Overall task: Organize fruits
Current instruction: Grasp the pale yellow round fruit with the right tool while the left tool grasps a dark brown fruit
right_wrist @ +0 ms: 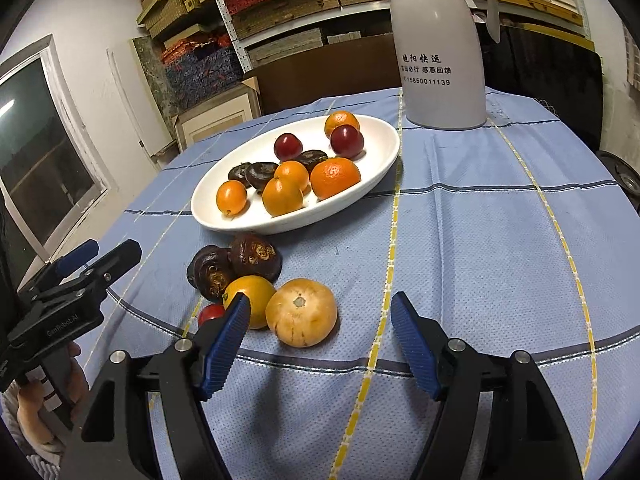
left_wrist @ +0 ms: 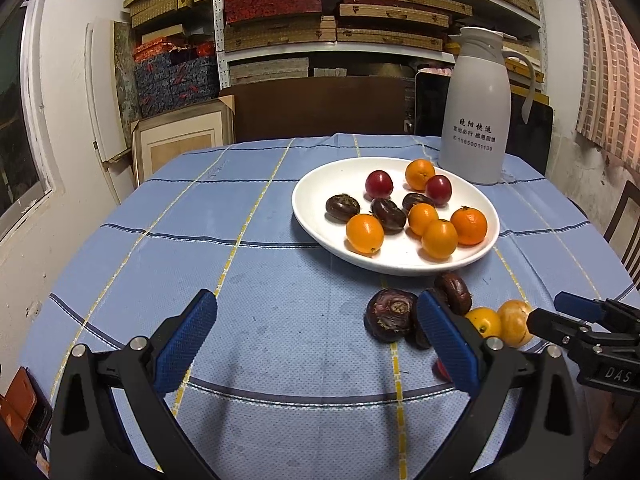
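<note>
A white plate on the blue checked cloth holds several orange fruits, two red ones and three dark brown ones. In front of it lie two dark brown fruits, an orange fruit, a tan round fruit and a small red fruit. My left gripper is wide open over bare cloth, its right finger beside the dark fruits. My right gripper is open around the tan fruit, and its pads do not touch it.
A grey thermos jug stands behind the plate to the right. Shelves of boxes fill the back wall and framed pictures lean at the back left. A chair stands at the table's right edge. A hand holds the left gripper.
</note>
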